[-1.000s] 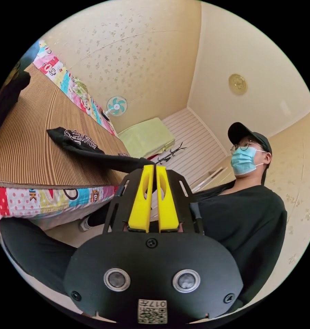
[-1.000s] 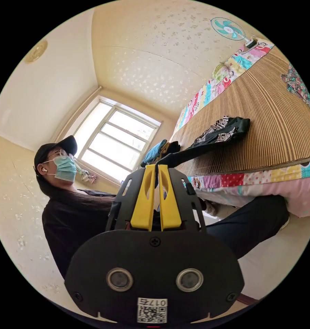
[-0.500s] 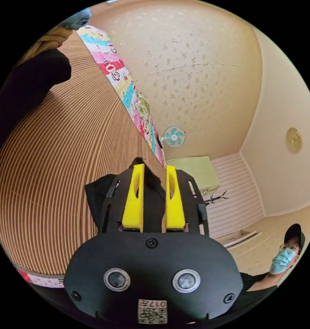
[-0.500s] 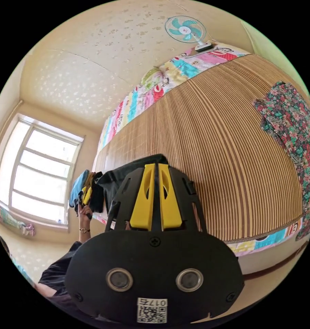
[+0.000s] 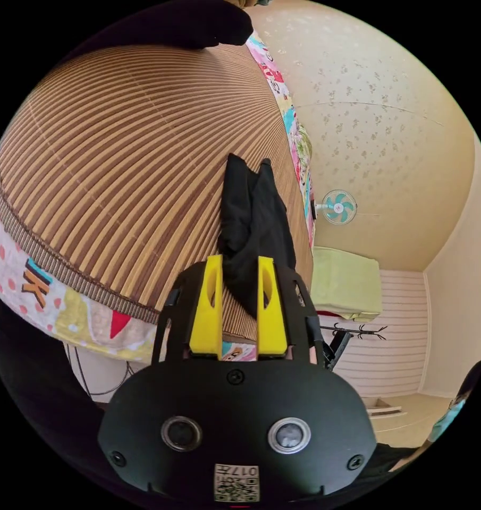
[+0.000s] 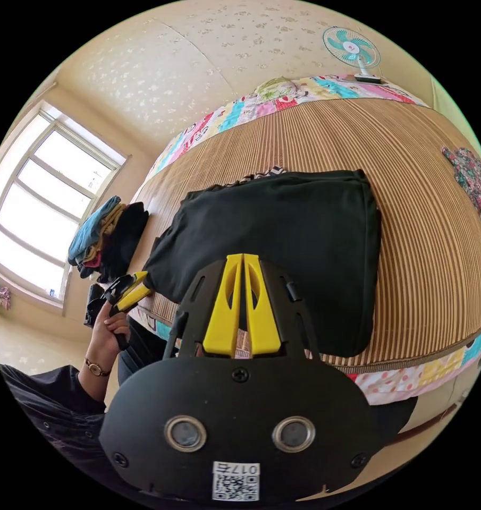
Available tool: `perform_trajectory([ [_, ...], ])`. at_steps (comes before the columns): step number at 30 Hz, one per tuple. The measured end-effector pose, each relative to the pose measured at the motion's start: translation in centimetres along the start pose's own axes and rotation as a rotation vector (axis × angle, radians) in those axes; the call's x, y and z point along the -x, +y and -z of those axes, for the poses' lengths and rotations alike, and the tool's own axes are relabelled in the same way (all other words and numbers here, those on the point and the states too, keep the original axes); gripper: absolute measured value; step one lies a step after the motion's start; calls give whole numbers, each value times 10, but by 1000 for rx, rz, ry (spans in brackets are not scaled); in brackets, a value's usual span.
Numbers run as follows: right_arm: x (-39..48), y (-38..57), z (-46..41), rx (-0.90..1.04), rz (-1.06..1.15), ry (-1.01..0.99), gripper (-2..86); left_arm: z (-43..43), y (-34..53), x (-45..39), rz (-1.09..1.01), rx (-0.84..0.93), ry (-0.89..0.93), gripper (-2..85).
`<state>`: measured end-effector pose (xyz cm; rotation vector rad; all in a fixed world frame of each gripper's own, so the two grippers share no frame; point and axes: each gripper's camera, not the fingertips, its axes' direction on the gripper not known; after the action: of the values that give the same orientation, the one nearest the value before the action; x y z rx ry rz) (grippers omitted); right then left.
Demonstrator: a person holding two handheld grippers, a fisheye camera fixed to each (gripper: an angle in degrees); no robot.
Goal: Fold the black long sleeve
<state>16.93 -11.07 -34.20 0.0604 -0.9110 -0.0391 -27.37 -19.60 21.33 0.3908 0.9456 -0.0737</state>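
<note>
The black long sleeve (image 6: 283, 244) lies folded into a broad rectangle on the striped bamboo mat (image 6: 426, 223) that covers the bed, its near edge close to the mat's front border. A strip of patterned print shows at its far edge.

In the right gripper view, the right gripper (image 6: 243, 260) hovers over the near part of the garment with its yellow fingers (image 6: 224, 313) pressed together; no cloth is visible between them. To the left in the same view, a hand (image 6: 108, 325) wearing a wristwatch holds the left gripper (image 6: 139, 284) at the garment's left corner.

In the left gripper view, the left gripper (image 5: 239, 263) has its fingers (image 5: 207, 308) spread apart, with a bunched end of the black long sleeve (image 5: 253, 234) lying in the gap between them; the fingers do not press on it. The mat (image 5: 123, 159) curves away to the left, with the colourful quilt (image 5: 49, 297) showing below its edge.

A stack of folded clothes (image 6: 104, 236) sits at the far left end of the bed near the window (image 6: 43, 202). A floral garment (image 6: 471, 180) lies at the right side of the mat, well apart from the black one. A small fan (image 6: 352, 48) stands at the far edge of the bed, by the wall
</note>
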Motion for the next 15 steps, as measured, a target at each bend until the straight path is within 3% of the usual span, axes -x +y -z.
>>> perform_trajectory([
  [2, -11, 8, 17, -34, -32, -44, 6, -6, -9, -36, -107, -31, 43, 57],
  [5, -37, 27, 62, -101, -80, -56, 5, -29, -1, -139, -449, -39, 61, 53],
  [9, -85, 67, 120, -156, -175, -24, 6, -121, 75, -261, -878, 181, 52, 52],
  [12, -127, 100, 140, -154, -272, -6, 9, -196, 154, -283, -1064, 391, -6, 69],
  [15, -166, 138, 145, -142, -375, -87, 17, -226, 195, -262, -1071, 520, 25, 97],
])
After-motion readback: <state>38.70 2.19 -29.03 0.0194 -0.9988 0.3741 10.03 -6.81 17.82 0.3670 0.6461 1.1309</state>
